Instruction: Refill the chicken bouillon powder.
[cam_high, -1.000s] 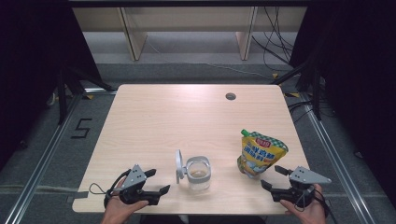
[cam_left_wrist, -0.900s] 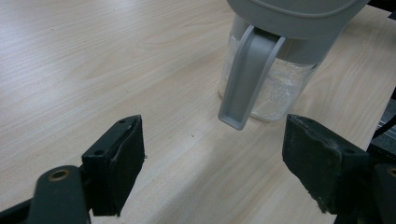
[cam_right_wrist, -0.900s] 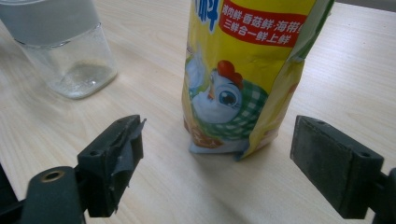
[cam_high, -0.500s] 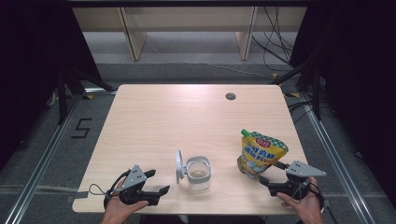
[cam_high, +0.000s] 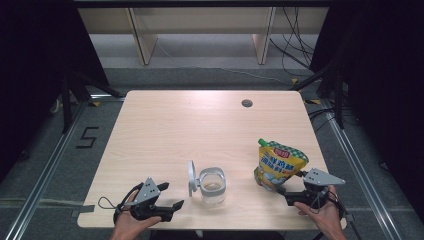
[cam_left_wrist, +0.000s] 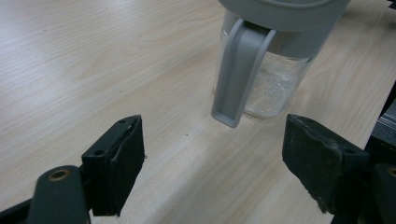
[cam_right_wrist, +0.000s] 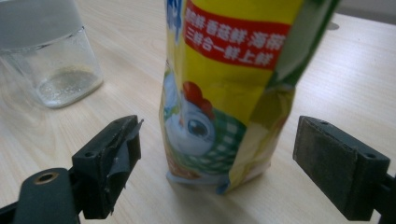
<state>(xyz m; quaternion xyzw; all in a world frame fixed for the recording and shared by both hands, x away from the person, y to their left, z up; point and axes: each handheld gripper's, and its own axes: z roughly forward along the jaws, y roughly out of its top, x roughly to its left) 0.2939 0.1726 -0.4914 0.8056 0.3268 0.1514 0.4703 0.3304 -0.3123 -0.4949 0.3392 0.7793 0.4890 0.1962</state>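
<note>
- Pouch (cam_high: 279, 166) upright on tabletop (cam_high: 200, 130), front right; long axis vertical, green spout corner up-left.
- Right gripper (cam_high: 295, 194) at its base, jaws wide apart, not pressing.
- Left gripper (cam_high: 167, 207) jaws open, facing jar (cam_high: 212, 186).

Jar and pouch near the lower edge of the table, one gripper before each.

On the pale wooden table (cam_high: 200, 130): clear glass jar with grey flip lid (cam_high: 212, 186) at lower centre of the high view, upright; yellow printed stand-up pouch (cam_high: 277, 165) to its right, standing, well apart from it. Left gripper (cam_high: 170, 207) at lower left, just left of the jar. Right gripper (cam_high: 282, 192) at lower right, just below the pouch. Round cable hole (cam_high: 246, 103) toward the upper right of the tabletop.
</note>
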